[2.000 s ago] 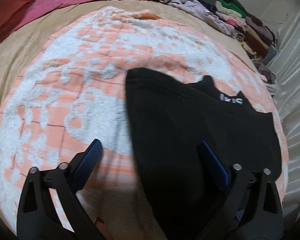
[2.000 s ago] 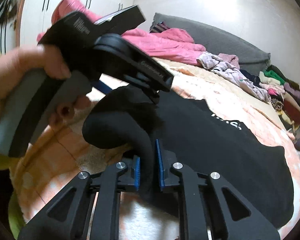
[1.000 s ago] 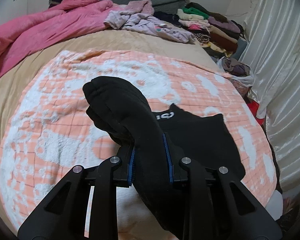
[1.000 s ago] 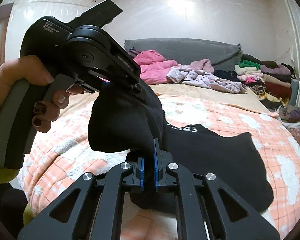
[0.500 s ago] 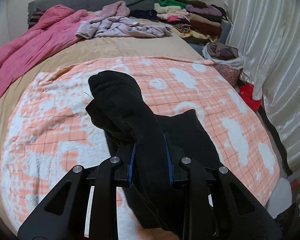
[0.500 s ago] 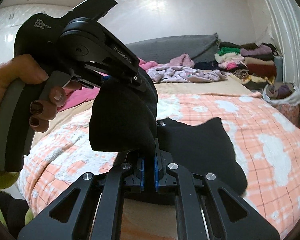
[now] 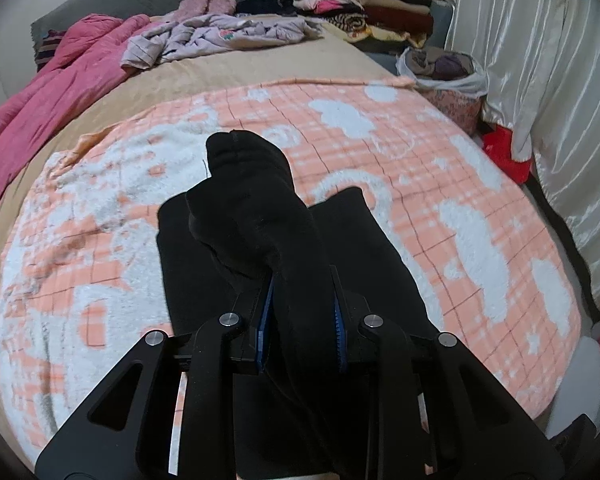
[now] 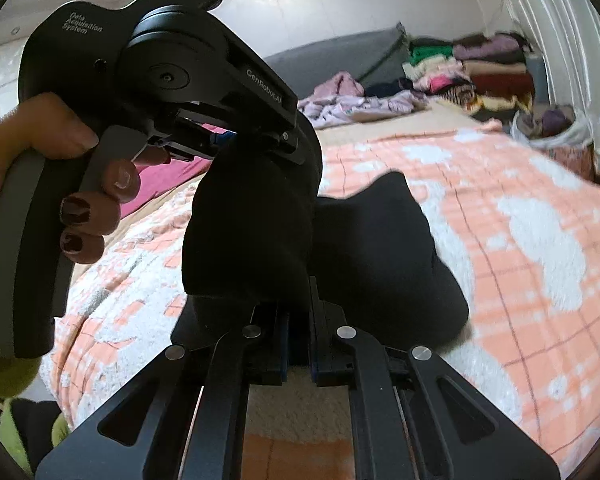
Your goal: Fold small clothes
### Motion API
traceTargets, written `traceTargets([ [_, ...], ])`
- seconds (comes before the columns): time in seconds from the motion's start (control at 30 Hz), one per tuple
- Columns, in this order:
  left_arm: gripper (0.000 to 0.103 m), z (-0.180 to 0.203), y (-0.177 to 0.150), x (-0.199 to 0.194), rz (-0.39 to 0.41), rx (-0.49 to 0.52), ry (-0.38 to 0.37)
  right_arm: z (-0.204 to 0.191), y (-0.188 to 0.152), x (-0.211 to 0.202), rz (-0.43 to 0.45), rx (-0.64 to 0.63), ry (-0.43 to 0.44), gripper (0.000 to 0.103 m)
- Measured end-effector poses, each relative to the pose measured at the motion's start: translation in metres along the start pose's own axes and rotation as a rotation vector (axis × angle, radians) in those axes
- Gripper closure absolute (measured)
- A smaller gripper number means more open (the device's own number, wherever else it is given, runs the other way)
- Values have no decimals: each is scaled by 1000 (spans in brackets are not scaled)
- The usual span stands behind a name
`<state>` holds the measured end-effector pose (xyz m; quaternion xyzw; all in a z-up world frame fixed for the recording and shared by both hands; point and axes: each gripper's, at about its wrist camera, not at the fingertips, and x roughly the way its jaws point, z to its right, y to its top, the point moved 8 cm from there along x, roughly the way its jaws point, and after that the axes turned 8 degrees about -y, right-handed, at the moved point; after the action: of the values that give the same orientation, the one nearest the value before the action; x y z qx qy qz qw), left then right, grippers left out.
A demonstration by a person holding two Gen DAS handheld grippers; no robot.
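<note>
A black garment [image 7: 252, 216] lies partly on the peach-and-white blanket [image 7: 440, 168], with one end lifted off it. My left gripper [image 7: 302, 316] is shut on a thick bunched fold of that end, which sticks up past the blue pads. In the right wrist view the same black garment [image 8: 380, 248] hangs from both grippers. My right gripper [image 8: 298, 336] is shut on a thinner edge of it. A person's hand [image 8: 36, 152] holds the left gripper's handle just above, to the left.
A pink quilt [image 7: 48, 92] and loose lilac clothes [image 7: 216, 36] lie at the far side of the bed. Folded clothes [image 7: 364, 4] are stacked at the back right. A bag of clothes [image 7: 444, 68] and a white curtain [image 7: 548, 92] stand along the right.
Both grippers have carried the lifted end of the black garment sideways over the blanket and a little lower, folding it over itself. The part lying flat looks narrower now. Both grips hold.
</note>
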<state>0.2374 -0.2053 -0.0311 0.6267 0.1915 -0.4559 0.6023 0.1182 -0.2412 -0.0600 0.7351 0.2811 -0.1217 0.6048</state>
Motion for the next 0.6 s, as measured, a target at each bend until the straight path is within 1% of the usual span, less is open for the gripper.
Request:
traceTargets([
  [0.07, 80, 6, 0, 9, -11, 27, 23, 6, -5, 4, -30, 34, 16, 97],
  [0.1, 80, 9, 0, 13, -17, 32, 22, 8, -7, 6, -39, 48, 20, 97],
  [0.13, 77, 13, 1, 17, -24, 34, 12, 10, -9, 7, -47, 64, 27, 97],
  [0.17, 68, 16, 2, 19, -21, 33, -3, 13, -11, 8, -60, 84, 37, 97],
  [0.2, 61, 20, 4, 20, -10, 23, -39, 15, -12, 9, -69, 103, 43, 96],
  [0.23, 50, 22, 4, 19, 3, 11, -65, 18, -13, 10, -80, 122, 51, 96],
  [0.27, 44, 24, 5, 17, 23, -8, -98, 21, -16, 11, -98, 148, 58, 96],
  [0.3, 44, 24, 6, 11, 50, -38, -152, 26, -18, 13, -115, 174, 63, 95],
  [0.37, 44, 19, 5, 3, 79, -76, -182, 35, -23, 17, -148, 230, 76, 94],
  [0.4, 44, 14, 5, 0, 92, -90, -170, 39, -25, 18, -162, 258, 81, 93],
  [0.43, 44, 5, 2, -4, 99, -108, -143, 43, -27, 18, -171, 285, 92, 92],
  [0.5, 44, -10, -3, -11, 111, -133, -124, 47, -27, 15, -180, 327, 123, 89],
  [0.6, 45, -34, -17, -17, 110, -142, -67, 47, -21, 5, -173, 329, 150, 82],
])
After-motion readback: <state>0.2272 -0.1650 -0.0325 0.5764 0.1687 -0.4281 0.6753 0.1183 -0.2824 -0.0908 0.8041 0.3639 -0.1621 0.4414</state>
